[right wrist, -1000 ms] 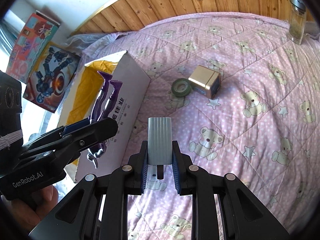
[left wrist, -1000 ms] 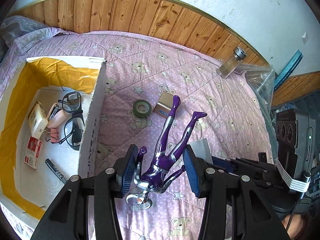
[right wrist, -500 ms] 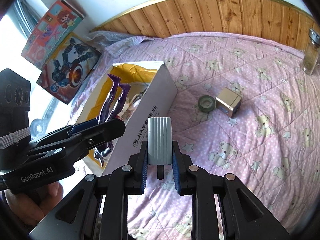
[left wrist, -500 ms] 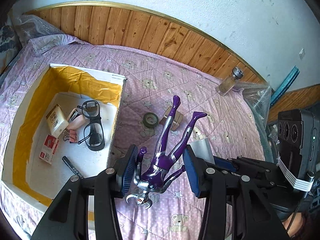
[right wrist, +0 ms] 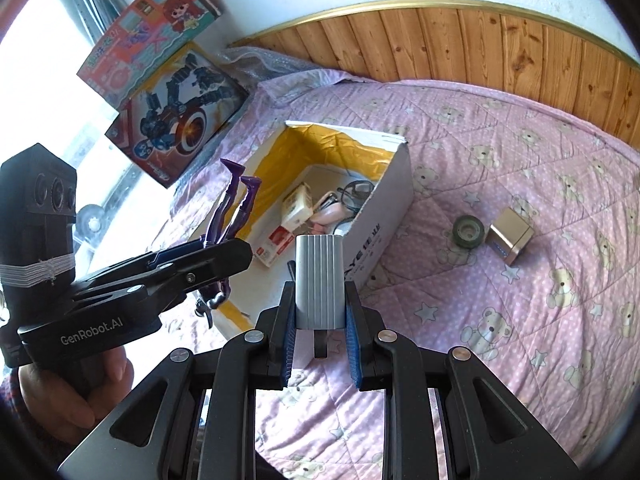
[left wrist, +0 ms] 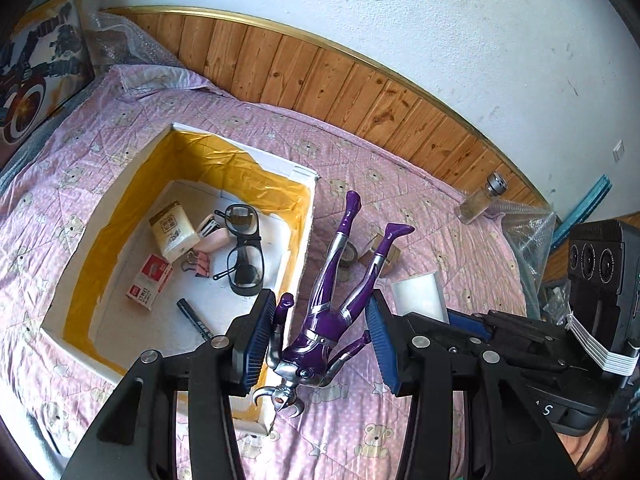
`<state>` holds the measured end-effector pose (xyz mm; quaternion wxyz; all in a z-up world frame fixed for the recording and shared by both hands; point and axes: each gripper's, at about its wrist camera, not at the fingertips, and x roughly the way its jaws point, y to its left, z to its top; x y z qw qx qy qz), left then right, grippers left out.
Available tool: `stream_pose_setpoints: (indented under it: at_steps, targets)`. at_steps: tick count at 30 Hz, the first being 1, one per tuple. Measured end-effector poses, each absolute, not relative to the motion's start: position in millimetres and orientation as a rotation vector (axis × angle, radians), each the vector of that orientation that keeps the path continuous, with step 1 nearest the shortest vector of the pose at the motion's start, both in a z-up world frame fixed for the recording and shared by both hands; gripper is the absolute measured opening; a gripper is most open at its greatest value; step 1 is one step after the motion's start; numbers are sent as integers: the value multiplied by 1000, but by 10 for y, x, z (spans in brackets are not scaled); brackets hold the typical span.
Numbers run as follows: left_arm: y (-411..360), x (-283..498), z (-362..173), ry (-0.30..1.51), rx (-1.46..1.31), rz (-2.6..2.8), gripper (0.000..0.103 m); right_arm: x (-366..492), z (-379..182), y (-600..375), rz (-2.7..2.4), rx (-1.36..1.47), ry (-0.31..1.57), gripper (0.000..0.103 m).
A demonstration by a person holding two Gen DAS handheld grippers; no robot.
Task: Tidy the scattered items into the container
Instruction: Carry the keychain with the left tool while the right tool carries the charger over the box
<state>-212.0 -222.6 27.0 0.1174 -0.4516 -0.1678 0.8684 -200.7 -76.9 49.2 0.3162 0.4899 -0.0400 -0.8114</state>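
1. We note the left gripper (left wrist: 320,340) pinching a purple-and-silver action figure (left wrist: 332,304) at the torso, head down and legs up. It hangs over the near right edge of the cardboard box (left wrist: 308,216), not yet clearly inside.
2. The right gripper (right wrist: 320,340) is clamped on a grey ribbed case (right wrist: 319,280), held above the bedspread (right wrist: 500,320) just outside the box's near right corner.
3. Already in the box: black glasses (left wrist: 244,256), a cream packet (left wrist: 174,232), a red-and-white small box (left wrist: 149,282), pink binder clips (left wrist: 202,264), a black marker (left wrist: 198,320).
4. Not yet tidied, out on the bedspread right of the box: a roll of dark tape (right wrist: 467,231) beside a gold cube (right wrist: 511,240); a glass jar (left wrist: 480,200) stands near the far edge by the wooden wall panel.
5. Handling, our judgement: the figure looks like light, rigid, glossy plastic with thin limbs. The torso grip seems soundest; a limb could pivot or slip. The case looks stiff and its ribs should help the pads bite.
6. Handling, remaining items: the jar is likely fragile and smooth, best taken around its body.
7. Hard to make out: the pink item under the glasses; what the grey case is; its lower end sits hidden between the jaws. In the left wrist view the figure's legs cover most of the tape and cube.
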Motion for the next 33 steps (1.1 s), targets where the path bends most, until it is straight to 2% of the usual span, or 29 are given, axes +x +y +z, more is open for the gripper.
stream_pose_setpoints:
  at_steps: [21, 33]
  targets:
    - [-3140, -2051, 172, -750, -1342, 2663, 48, -2068, 557, -1455, -2045, 1251, 19, 22]
    - [-3407, -2194, -101, -921, -1461, 2653, 48, -2260, 316, -1755, -1996, 1303, 76, 22]
